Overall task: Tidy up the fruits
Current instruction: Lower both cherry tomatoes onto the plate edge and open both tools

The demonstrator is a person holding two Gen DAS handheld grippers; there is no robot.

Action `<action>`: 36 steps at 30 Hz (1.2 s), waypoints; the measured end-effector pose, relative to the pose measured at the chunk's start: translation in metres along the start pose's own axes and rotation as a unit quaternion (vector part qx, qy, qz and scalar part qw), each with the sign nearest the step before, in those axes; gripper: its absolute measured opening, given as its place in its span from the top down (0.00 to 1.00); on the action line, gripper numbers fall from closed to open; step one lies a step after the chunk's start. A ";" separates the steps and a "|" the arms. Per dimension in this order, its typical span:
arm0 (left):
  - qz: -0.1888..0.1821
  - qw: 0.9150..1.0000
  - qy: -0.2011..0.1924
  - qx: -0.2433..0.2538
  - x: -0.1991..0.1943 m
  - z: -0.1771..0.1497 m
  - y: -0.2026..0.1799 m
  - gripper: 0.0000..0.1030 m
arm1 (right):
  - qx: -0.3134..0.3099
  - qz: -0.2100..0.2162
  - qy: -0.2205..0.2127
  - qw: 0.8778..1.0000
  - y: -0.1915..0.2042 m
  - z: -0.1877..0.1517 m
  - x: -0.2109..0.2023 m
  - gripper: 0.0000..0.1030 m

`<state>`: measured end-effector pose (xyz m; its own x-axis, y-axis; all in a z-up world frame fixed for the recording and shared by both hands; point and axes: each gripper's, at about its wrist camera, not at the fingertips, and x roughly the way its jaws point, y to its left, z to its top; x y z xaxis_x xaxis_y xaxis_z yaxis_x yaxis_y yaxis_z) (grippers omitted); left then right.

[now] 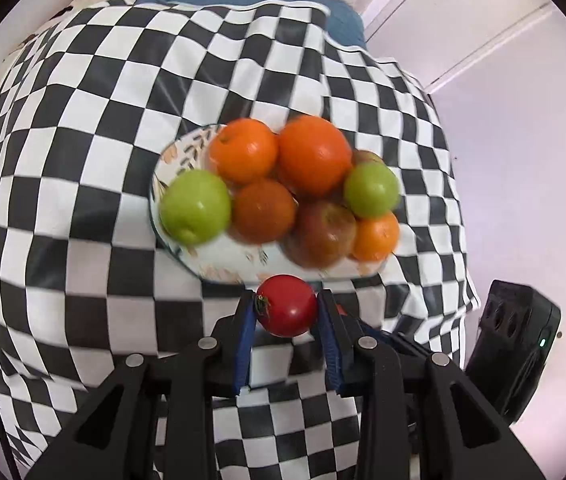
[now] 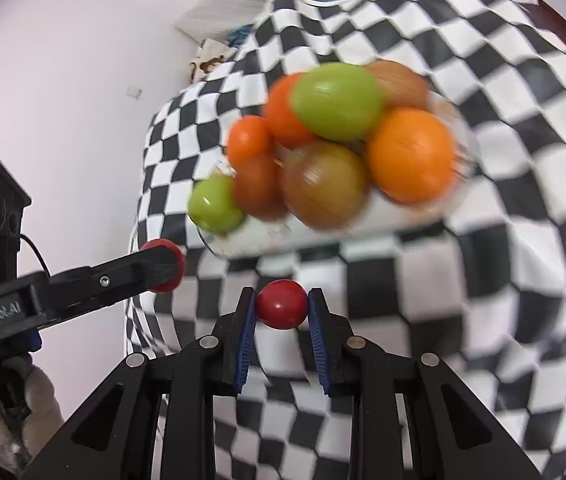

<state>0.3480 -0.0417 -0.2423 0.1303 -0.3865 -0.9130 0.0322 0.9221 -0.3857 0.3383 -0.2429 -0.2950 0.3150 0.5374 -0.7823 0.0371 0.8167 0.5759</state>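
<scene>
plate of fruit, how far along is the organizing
Done: the plate already holds a pile of oranges, green apples and darker fruit. In hand: the left tool grips one red tomato, the right tool grips another small red fruit. Left: neither is on the plate yet; both are short of its near rim.
</scene>
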 end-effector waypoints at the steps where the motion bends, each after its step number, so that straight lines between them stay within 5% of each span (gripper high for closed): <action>1: -0.002 1.000 0.006 -0.004 0.004 0.008 -0.002 0.73 | -0.005 -0.004 -0.001 1.000 0.003 0.004 0.007 0.73; 14: 0.017 0.998 0.060 -0.033 0.037 0.036 0.024 0.71 | -0.027 -0.031 0.003 0.999 0.013 0.023 0.042 0.72; 19: 0.036 0.997 0.055 -0.029 0.037 0.041 0.023 0.59 | -0.022 -0.039 -0.002 0.999 0.015 0.025 0.040 0.50; 21: 0.035 0.998 0.049 -0.027 0.032 0.041 0.023 0.54 | -0.022 -0.040 0.000 0.999 0.018 0.025 0.037 0.30; 23: 0.038 0.998 0.043 -0.023 0.028 0.040 0.022 0.47 | -0.020 -0.047 -0.001 0.999 0.019 0.023 0.031 0.21; 30: 0.090 0.996 0.002 -0.006 0.006 0.032 0.018 0.18 | -0.017 -0.121 -0.013 0.992 0.013 0.021 -0.012 0.11; 33: 0.154 0.987 -0.031 0.019 -0.004 0.024 0.010 0.17 | -0.031 -0.176 -0.027 0.984 0.013 0.024 -0.034 0.08; 36: 0.180 0.982 -0.045 0.025 -0.009 0.014 0.008 0.17 | -0.041 -0.214 -0.036 0.975 0.013 0.028 -0.047 0.07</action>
<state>0.3613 -0.0304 -0.2352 0.2300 -0.0343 -0.9726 0.0156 0.9994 -0.0316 0.3507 -0.2636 -0.2438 0.3539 0.1293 -0.9263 0.1048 0.9787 0.1767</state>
